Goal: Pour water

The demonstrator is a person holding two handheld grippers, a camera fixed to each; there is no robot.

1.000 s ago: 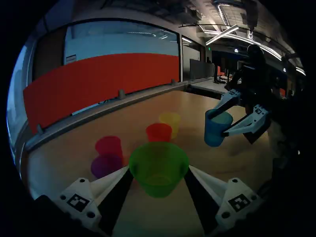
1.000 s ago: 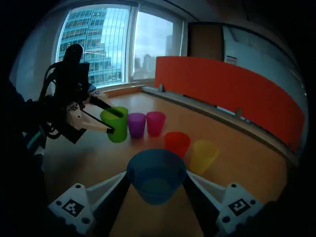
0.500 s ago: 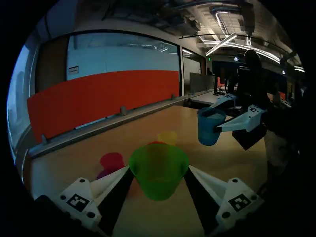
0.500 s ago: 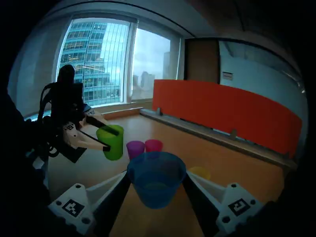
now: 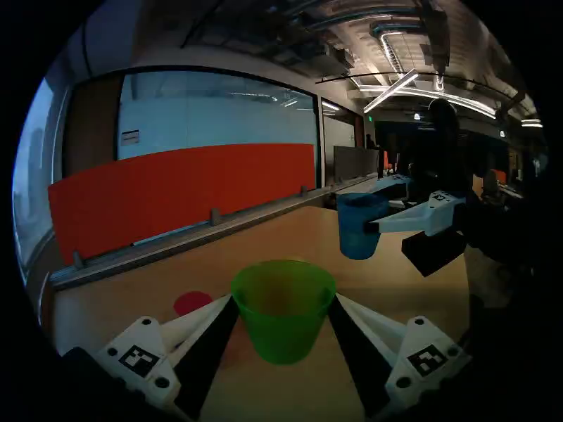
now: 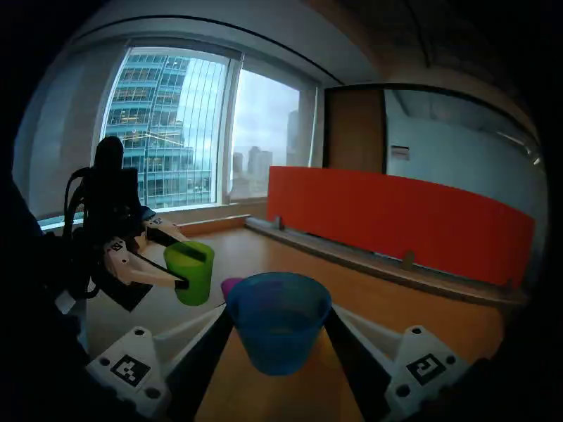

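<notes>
My left gripper [image 5: 283, 316] is shut on a green cup [image 5: 283, 308], held upright above the wooden table [image 5: 394, 274]. My right gripper [image 6: 279, 327] is shut on a blue cup [image 6: 279, 320], also upright. In the left gripper view the blue cup [image 5: 358, 225] hangs up and to the right in the right gripper [image 5: 380, 224]. In the right gripper view the green cup [image 6: 190, 271] sits to the left in the left gripper [image 6: 184, 270]. Both cups are lifted clear of the table. Whether either cup holds water I cannot tell.
A pink cup's rim [image 5: 193, 302] peeks out beside my left finger, and a purple cup's rim [image 6: 231, 285] shows behind the blue cup. An orange divider panel [image 5: 183, 186] runs along the table's far edge. Large windows [image 6: 169, 148] stand behind the left gripper.
Both grippers have risen with their cups and the views tilted up. The cups standing on the table have dropped almost out of sight below. The two held cups stay about the same distance apart.
</notes>
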